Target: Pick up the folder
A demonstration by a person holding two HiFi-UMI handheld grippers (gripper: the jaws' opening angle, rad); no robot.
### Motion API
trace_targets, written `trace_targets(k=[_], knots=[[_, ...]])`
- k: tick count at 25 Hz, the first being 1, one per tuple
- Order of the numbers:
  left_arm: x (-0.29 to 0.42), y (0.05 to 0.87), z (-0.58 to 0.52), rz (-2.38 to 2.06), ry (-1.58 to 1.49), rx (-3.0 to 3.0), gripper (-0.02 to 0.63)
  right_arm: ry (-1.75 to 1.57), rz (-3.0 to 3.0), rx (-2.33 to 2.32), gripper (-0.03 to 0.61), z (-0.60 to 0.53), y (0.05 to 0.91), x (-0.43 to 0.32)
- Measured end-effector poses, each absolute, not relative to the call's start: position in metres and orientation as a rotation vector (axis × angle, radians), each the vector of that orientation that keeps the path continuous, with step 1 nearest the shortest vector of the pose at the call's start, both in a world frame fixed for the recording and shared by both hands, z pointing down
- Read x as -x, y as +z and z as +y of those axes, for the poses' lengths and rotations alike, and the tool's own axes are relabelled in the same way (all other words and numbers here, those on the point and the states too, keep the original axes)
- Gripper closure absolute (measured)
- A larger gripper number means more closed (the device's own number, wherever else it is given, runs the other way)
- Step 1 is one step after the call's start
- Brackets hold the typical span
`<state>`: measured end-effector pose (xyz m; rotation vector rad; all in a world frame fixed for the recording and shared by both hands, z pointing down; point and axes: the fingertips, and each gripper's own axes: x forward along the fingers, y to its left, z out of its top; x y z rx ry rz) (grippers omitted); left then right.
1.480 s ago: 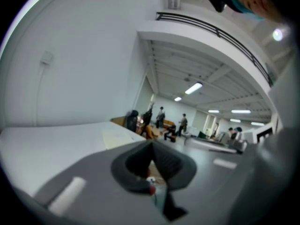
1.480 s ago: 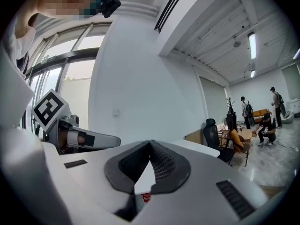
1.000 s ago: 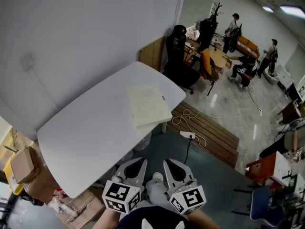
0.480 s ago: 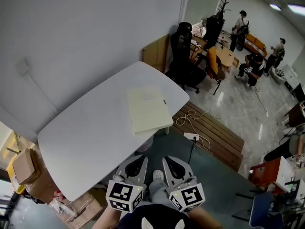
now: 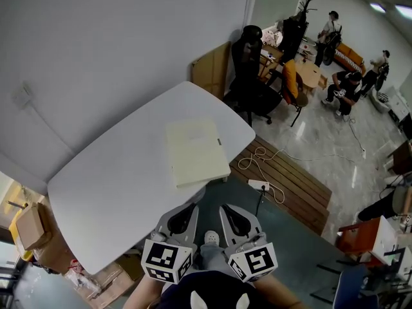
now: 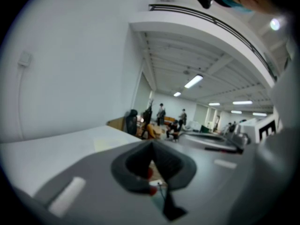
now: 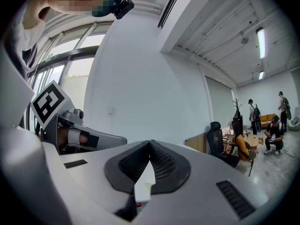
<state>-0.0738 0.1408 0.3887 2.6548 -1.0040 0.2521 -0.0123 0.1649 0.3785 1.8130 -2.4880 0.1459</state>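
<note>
Pale folder [image 5: 195, 152] flat on white tabletop [image 5: 109, 185], right end; left tool [image 5: 190, 208] and right tool [image 5: 225, 208] clenched, empty, nearer.

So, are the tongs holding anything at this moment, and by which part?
Nothing is held. The left tongs and the right tongs are both shut and empty. The folder lies flat on the table, untouched.
</note>
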Motion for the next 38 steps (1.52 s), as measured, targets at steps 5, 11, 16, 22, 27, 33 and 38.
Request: trace_targets(k=[5, 11, 16, 22, 27, 33, 38], knots=[[0.063, 0.390, 0.128, -1.004, 0.256, -2.653, 0.609, 0.151, -2.491, -1.801, 0.569, 0.152, 0.381, 0.002], [0.052, 0.393, 0.117, -1.020, 0.262, -2.646, 0.609, 0.150, -2.499, -1.792, 0.569, 0.139, 0.382, -0.009], [0.051, 0.394, 0.108, -1.041, 0.278, -2.636, 0.609, 0.161, -2.504, -1.790, 0.569, 0.129, 0.382, -0.013], [0.053, 0.399, 0.098, -1.063, 0.296, -2.626, 0.609, 0.170, -2.518, -1.777, 0.569, 0.119, 0.388, -0.013], [0.051, 0.400, 0.091, -1.080, 0.309, -2.617, 0.609, 0.179, -2.526, -1.766, 0.569, 0.111, 0.389, -0.016], [0.047, 0.403, 0.080, -1.099, 0.328, -2.602, 0.609, 0.190, -2.538, -1.750, 0.569, 0.101, 0.391, -0.021], [0.038, 0.408, 0.071, -1.121, 0.335, -2.588, 0.609, 0.195, -2.547, -1.725, 0.569, 0.090, 0.395, -0.031]])
